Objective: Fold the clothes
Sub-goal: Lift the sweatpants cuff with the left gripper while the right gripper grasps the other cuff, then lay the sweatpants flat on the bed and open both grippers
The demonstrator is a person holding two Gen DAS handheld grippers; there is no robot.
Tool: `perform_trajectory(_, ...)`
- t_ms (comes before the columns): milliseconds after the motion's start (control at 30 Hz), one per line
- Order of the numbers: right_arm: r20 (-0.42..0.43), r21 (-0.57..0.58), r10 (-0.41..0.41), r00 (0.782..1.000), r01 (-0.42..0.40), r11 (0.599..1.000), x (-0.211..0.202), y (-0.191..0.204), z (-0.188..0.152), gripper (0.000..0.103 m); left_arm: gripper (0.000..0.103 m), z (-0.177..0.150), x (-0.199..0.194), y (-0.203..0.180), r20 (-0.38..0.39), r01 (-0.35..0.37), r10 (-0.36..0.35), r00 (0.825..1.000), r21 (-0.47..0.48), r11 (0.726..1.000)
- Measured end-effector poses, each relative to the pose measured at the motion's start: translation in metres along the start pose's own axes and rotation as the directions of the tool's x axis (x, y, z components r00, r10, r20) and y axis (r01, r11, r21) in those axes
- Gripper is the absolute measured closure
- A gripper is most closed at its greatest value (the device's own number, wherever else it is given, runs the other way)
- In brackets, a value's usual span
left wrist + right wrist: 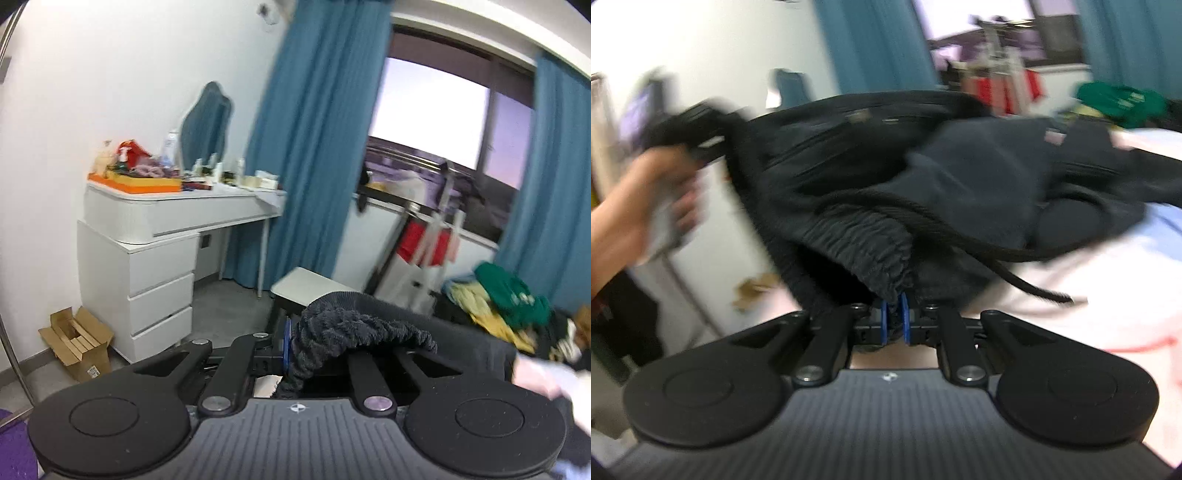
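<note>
Right wrist shows my right gripper (894,321) and left gripper (701,142) both pinching the trousers' (960,177) waistband, held above the bed (1108,295); its dangling cord (1027,284) could snag.

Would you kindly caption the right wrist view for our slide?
Right gripper shut on the ribbed waistband of a dark garment lifted over a pale bed.

- white wall (110,92), grey floor (229,295)
- white dressing table (166,210) with drawers, cluttered top (bottles, orange box (147,183)), mirror (207,125) against the wall
- teal curtains (314,147) either side of a bright window (428,114)
- open cardboard box (79,341) on the floor beside the drawers
- drying rack (432,236) below the window, blurred
</note>
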State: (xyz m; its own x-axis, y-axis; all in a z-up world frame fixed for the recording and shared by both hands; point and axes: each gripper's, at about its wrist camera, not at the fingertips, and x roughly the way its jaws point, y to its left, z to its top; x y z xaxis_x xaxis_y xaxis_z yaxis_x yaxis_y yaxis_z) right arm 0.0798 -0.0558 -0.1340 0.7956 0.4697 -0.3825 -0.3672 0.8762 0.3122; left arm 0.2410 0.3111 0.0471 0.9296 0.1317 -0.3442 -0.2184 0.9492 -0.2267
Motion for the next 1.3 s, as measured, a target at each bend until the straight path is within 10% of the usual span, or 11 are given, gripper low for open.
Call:
perform_trajectory(333, -0.1, 0.042, 0.176, 0.979, -0.172, 0.984, 0.097, 0.041, -0.018, 0.089, 0.093, -0.019, 0.177, 0.059, -0.278, -0.152, 0.145, 0.949, -0.002, 0.988)
perform_trajectory(567, -0.113, 0.036, 0.222, 0.968, -0.219, 0.975, 0.104, 0.037, -0.01, 0.081, 0.076, -0.049, 0.14, 0.104, -0.286, -0.132, 0.098, 0.953, -0.101, 0.986)
perform_trajectory(633, -0.111, 0.041, 0.261, 0.959, -0.258, 0.965, 0.102, 0.034, -0.007, 0.067, 0.047, -0.057, 0.129, 0.116, -0.288, -0.126, 0.085, 0.954, -0.13, 0.983)
perform_trajectory(733, -0.105, 0.057, 0.315, 0.943, -0.311, 0.949, 0.091, 0.033, -0.007, 0.013, 0.012, -0.068, 0.1, 0.133, -0.254, -0.129, 0.083, 0.964, -0.172, 0.977)
perform_trajectory(900, -0.078, 0.034, 0.304, 0.95, -0.302, 0.953, 0.058, 0.04, -0.004, 0.015, 0.01, -0.069, 0.018, 0.149, -0.21, -0.143, 0.101, 0.972, -0.192, 0.971)
perform_trajectory(1067, -0.037, -0.048, 0.244, 0.969, -0.246, 0.968, 0.017, 0.045, 0.005, 0.015, 0.006, -0.078, -0.079, 0.092, -0.113, -0.139, 0.143, 0.983, 0.047, 0.989)
perform_trajectory(1300, 0.09, -0.086, 0.098, 0.991, -0.09, 0.992, -0.048, 0.005, 0.032, 0.016, 0.005, -0.107, -0.186, -0.007, -0.061, 0.034, -0.023, 0.998, 0.178, 0.983)
